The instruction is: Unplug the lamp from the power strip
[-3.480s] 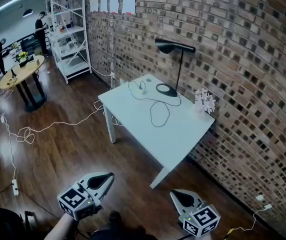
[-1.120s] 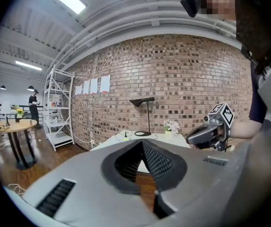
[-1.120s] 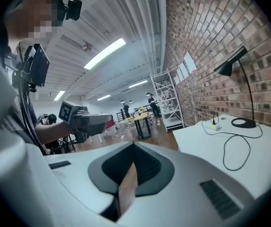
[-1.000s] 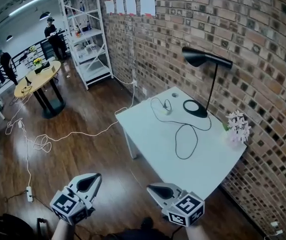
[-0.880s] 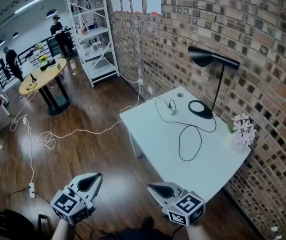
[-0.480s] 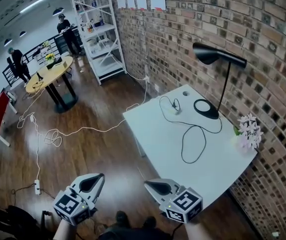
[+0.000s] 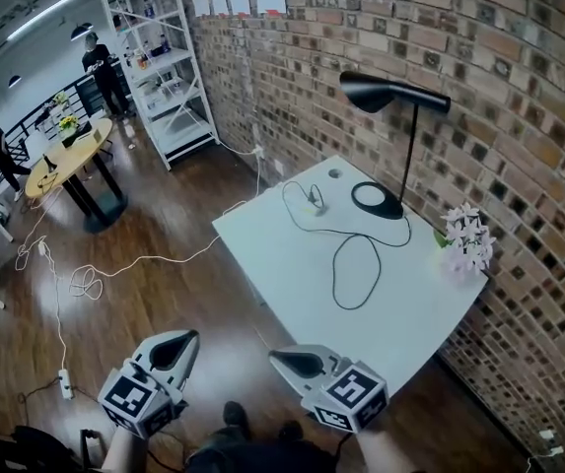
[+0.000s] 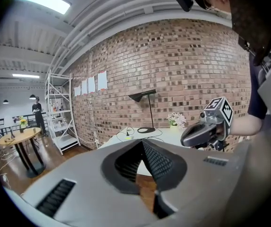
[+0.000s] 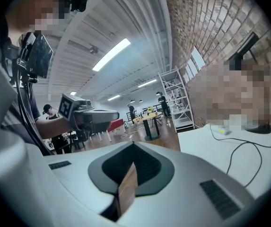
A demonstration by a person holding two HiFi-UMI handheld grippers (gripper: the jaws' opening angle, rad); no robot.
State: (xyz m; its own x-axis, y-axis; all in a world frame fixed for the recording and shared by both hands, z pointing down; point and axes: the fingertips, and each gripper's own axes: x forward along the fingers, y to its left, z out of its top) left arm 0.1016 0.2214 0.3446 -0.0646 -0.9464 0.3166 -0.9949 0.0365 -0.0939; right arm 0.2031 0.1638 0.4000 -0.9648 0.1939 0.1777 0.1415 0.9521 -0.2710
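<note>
A black desk lamp (image 7: 376,200) stands at the far side of the white table (image 7: 400,313), by the brick wall. Its black cord (image 7: 346,264) loops over the tabletop to a small white power strip (image 7: 314,205) near the far left corner. Both grippers are low in the head view, short of the table and touching nothing. My left gripper (image 7: 188,338) hangs over the wood floor, jaws together and empty. My right gripper (image 7: 277,356) is near the table's front corner, also shut and empty. The right gripper view shows the power strip (image 9: 225,131) far ahead.
A vase of pale flowers (image 7: 467,239) stands at the table's right edge. A white cable (image 7: 114,264) trails across the floor to a second strip (image 7: 65,382). A metal shelf rack (image 7: 154,77), a round wooden table (image 7: 60,146) and two people are at the back left.
The head view has swung, so the table now sits slightly further left. Both grippers have drifted a little towards the table, still shut and empty.
</note>
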